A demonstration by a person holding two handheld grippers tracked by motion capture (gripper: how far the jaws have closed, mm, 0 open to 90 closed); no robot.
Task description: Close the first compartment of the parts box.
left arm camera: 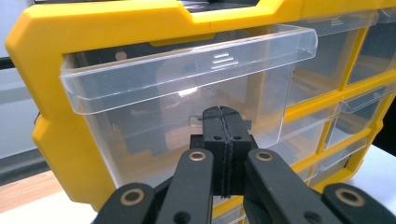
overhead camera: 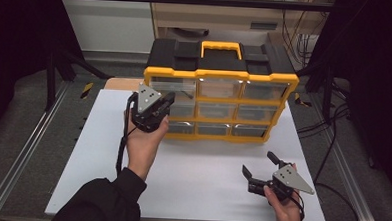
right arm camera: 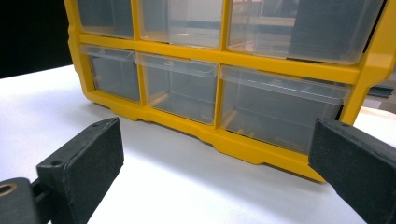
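High view: yellow organizer (overhead camera: 220,74) w/ clear drawers stands upright at the back-centre of the white worktop (overhead camera: 196,165), black top and yellow handle (overhead camera: 222,44) up. Nine drawers, 3 rows x 3. Left gripper (overhead camera: 165,100) is up against the organizer's left column, about level w/ the top and middle drawers, held by the left hand (overhead camera: 145,138); dark sleeve (overhead camera: 105,201) comes in from the bottom edge. Right gripper (overhead camera: 259,166) sits low at the front-right of the worktop, well apart from the organizer, fingers pointing toward it.

Left gripper view: fingers (left arm camera: 215,140) pressed together, nothing between them, tips just in front of the top-left drawer (left arm camera: 187,107), under its clear lip. Can't tell if they touch the drawer face. Drawer looks slightly out from the frame.

Right gripper view: fingers (right arm camera: 88,163) wide apart, nothing between them; bottom row of drawers (right arm camera: 182,88) ahead, all seated in the frame.
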